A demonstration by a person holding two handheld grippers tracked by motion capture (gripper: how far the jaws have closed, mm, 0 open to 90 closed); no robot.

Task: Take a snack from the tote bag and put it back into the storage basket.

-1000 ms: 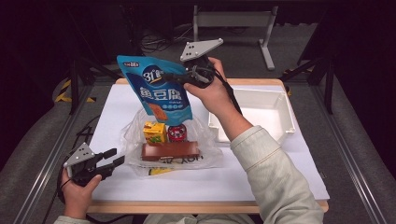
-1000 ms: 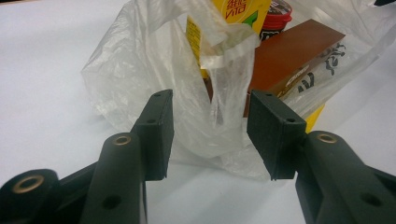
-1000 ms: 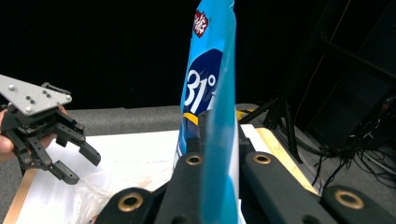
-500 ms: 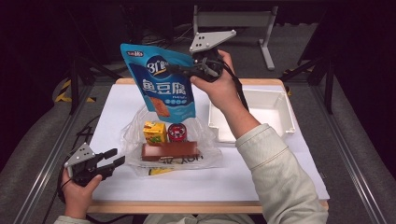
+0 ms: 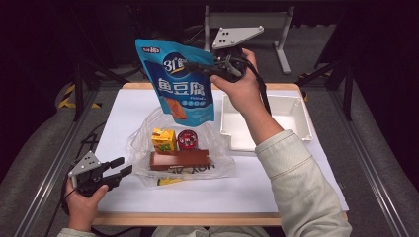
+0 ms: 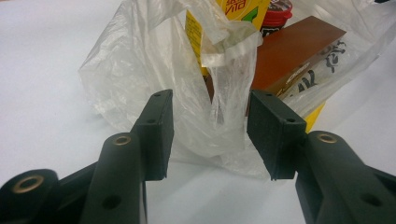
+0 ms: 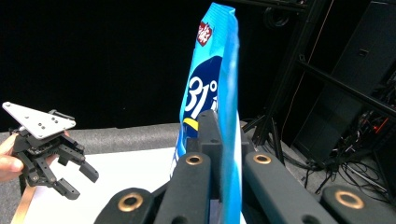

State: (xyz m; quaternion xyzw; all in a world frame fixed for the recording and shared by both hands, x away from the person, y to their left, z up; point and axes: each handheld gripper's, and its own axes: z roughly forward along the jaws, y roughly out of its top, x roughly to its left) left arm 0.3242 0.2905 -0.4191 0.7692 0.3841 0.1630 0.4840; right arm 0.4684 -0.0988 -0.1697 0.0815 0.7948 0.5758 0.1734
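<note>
I am lifting the blue snack pouch [image 5: 180, 81] clear of the plastic bag [image 5: 180, 155] in my clamped right tongs [image 5: 210, 69]; left tongs [image 5: 121, 168] gaping nearby. Next, probably carrying it right, into the white tray [image 5: 296, 116].

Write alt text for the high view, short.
A person's right gripper holds a blue snack pouch up in the air above a clear plastic bag of groceries on a white table. The left gripper, jaws open, rests near the bag's left edge, and an empty white tray sits to the right.
</note>
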